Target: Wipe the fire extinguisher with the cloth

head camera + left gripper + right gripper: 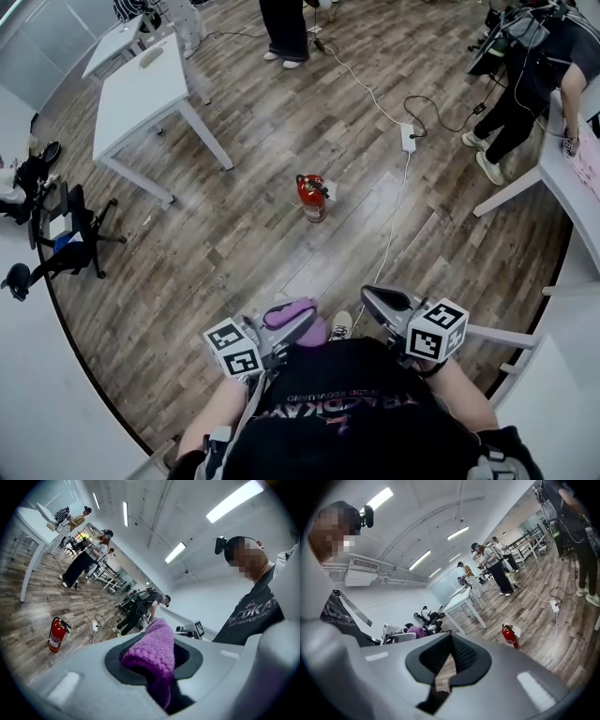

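Jaws of the left gripper (pixel 298 322) pinch a purple knitted cloth (pixel 154 651), whose lower end is lost in the dark gap between them. On the right gripper (pixel 451 660) the jaws are pressed together, nothing between. In the head view the person's torso (pixel 347 412) hides both hands. At twelve o'clock, well apart from both, the fire extinguisher (pixel 312 197) stands upright on the wooden floor (pixel 234 244), its label too small to read. A white desk (pixel 141 89) is at ten o'clock.

You wear a black T-shirt (pixel 342 403) with short sleeves and pale lettering on the chest. A black camera (pixel 220 544) sits on your head. Your left gripper (pixel 292 323) and right gripper (pixel 380 302) are grey, each with a white cube (pixel 437 330) of black square markers.
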Demonstrator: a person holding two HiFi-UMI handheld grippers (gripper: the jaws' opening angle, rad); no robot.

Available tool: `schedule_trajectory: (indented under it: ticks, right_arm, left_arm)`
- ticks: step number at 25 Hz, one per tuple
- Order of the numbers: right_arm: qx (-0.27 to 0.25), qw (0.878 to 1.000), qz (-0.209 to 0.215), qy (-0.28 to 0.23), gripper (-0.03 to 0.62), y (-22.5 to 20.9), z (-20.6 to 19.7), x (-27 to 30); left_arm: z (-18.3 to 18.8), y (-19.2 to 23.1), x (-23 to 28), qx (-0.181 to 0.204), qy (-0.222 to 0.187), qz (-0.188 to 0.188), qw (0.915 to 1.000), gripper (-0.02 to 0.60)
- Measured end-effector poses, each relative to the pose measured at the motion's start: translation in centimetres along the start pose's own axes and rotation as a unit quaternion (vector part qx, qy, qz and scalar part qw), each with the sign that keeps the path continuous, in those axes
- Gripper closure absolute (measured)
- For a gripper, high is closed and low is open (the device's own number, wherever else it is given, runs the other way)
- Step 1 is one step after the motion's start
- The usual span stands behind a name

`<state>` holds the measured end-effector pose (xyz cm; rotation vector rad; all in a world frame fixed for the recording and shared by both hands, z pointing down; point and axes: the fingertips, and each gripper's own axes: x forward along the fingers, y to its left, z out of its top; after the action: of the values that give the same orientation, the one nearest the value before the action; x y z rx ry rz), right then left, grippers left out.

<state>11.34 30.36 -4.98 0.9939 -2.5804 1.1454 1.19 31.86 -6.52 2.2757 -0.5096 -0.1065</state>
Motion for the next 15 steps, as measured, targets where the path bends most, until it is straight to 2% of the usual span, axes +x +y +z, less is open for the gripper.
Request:
schedule_trajectory:
  ticks: [15]
  right_arm:
    - [-0.009, 1.0, 0.016, -0.004, 0.591, -1.1, 0.2, -3.0]
  left_arm:
    - [0.1, -1.7, 3.0, 0.009, 0.0, 0.008, 0.9999, 0.492]
